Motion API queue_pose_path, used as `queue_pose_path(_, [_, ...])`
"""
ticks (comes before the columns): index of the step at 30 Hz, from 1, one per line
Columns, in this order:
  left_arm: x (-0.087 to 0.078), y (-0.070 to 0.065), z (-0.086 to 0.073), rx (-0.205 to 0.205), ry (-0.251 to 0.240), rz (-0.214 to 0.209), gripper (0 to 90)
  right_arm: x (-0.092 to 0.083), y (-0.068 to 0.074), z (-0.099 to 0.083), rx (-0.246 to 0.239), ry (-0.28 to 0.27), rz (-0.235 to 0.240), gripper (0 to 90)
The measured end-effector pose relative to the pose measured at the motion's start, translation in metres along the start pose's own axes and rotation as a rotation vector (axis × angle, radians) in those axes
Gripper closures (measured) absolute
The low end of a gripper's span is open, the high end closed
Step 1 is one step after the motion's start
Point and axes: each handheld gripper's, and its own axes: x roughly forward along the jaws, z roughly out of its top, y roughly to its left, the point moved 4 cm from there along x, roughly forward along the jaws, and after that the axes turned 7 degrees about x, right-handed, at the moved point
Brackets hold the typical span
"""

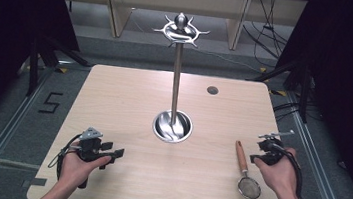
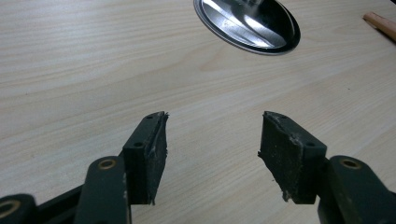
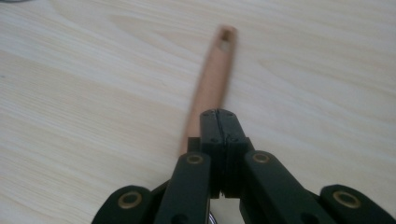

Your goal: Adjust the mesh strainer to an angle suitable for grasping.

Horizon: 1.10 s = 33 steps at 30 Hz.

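A small mesh strainer with a wooden handle lies on the table at the right front. My right gripper is held in a hand just right of that handle. In the right gripper view its jaws are shut, pad against pad with nothing between them, and hover over the wooden handle, which runs away from them. My left gripper rests at the left front, and in the left gripper view it stands open over bare wood.
A tall metal stand with hooks at its top rises from a round steel base at the table's middle; the base appears ahead of the left jaws. A dark round hole marks the far right of the tabletop.
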Motion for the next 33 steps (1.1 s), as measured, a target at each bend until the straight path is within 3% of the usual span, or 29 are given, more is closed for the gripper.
queue_pose_path(2, [0.000,0.000,0.000,0.003,0.000,-0.004,40.5,0.009,0.010,0.010,-0.049,-0.004,0.012,90.0])
queue_pose_path(3, [-0.001,0.001,0.000,0.015,0.009,-0.002,40.5,0.012,0.016,0.012,-0.049,0.032,0.025,90.0])
queue_pose_path(8, [-0.001,0.000,0.000,0.012,0.003,-0.005,40.5,0.035,0.034,0.026,-0.052,0.070,0.029,90.0])
queue_pose_path(12, [0.000,0.000,0.000,0.004,0.003,-0.009,40.5,0.048,0.038,0.033,-0.059,0.108,0.007,90.0])
queue_pose_path(15, [-0.001,0.000,0.001,0.013,0.002,-0.006,40.5,0.056,0.033,0.037,-0.059,0.123,-0.034,90.0])
queue_pose_path(19, [0.000,0.000,0.001,0.012,0.000,-0.010,40.5,0.064,0.025,0.039,-0.022,0.148,-0.049,90.0])
queue_pose_path(23, [0.001,-0.001,0.000,0.011,0.002,-0.011,40.5,0.070,0.016,0.041,-0.016,0.146,-0.064,90.0])
queue_pose_path(27, [0.002,0.000,0.000,0.010,0.004,-0.009,40.4,0.068,0.010,0.042,0.011,0.147,-0.075,90.0])
queue_pose_path(31, [0.002,-0.001,0.000,0.013,0.009,-0.013,40.4,0.067,-0.001,0.042,0.008,0.129,-0.088,90.0])
queue_pose_path(33, [0.002,-0.001,0.000,0.011,0.005,-0.010,40.5,0.063,-0.003,0.042,0.053,0.143,-0.092,90.0])
